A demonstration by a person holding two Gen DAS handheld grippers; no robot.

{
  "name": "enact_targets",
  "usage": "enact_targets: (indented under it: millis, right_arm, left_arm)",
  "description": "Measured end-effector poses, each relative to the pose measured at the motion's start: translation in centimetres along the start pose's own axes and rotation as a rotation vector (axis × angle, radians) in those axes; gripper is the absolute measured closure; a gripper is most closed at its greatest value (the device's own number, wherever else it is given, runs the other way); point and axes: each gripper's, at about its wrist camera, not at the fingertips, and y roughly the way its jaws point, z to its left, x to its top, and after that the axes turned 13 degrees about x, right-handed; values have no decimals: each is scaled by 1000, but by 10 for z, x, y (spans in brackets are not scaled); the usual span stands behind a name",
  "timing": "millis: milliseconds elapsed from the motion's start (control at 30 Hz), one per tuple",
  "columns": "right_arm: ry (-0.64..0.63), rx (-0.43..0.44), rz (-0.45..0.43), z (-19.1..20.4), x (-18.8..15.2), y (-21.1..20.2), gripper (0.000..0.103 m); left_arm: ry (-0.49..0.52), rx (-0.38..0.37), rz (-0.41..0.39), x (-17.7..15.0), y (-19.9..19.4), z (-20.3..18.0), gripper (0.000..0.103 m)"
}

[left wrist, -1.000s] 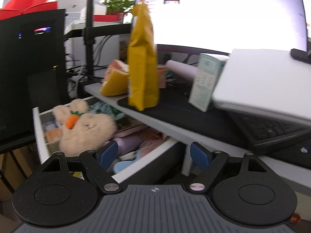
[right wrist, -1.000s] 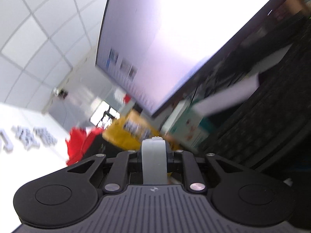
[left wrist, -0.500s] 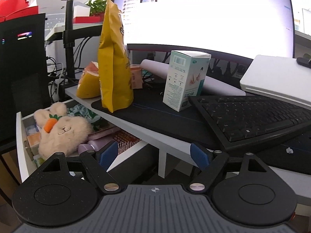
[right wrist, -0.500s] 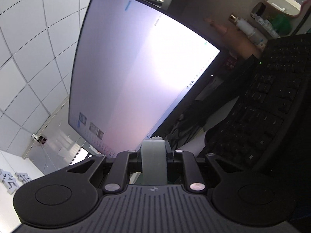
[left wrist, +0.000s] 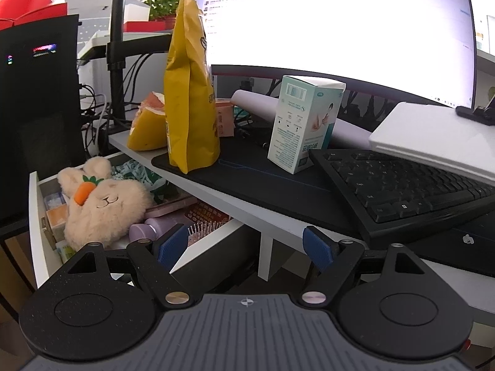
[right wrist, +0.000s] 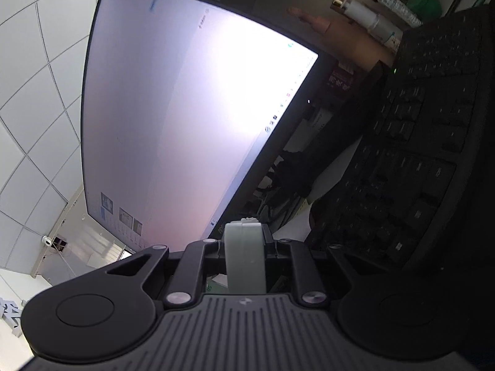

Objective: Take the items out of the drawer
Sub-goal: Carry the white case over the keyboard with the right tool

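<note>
right gripper [right wrist: 244,244] was clamped on a pale flat item [right wrist: 244,262], possibly a case, before the monitor [right wrist: 185,108]; left gripper [left wrist: 246,245] gaped empty above the drawer [left wrist: 35,216].

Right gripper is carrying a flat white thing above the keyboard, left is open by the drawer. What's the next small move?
Probably lower the right gripper and set the white thing on the desk mat: it's clamped over the keyboard, while the left gripper is already free.

Drawer [left wrist: 35,216] lower left holds plush rabbit [left wrist: 102,204]; bag [left wrist: 188,92], box [left wrist: 304,123], keyboard [left wrist: 402,185] on desk [left wrist: 247,207] right.
</note>
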Motion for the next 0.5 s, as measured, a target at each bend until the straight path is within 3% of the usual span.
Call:
enact_targets:
  millis: [500]
  right_arm:
    - [-30, -49, 43, -2, -5, 7, 86]
  left_arm:
    - [-13, -16, -20, 5, -2, -1, 17]
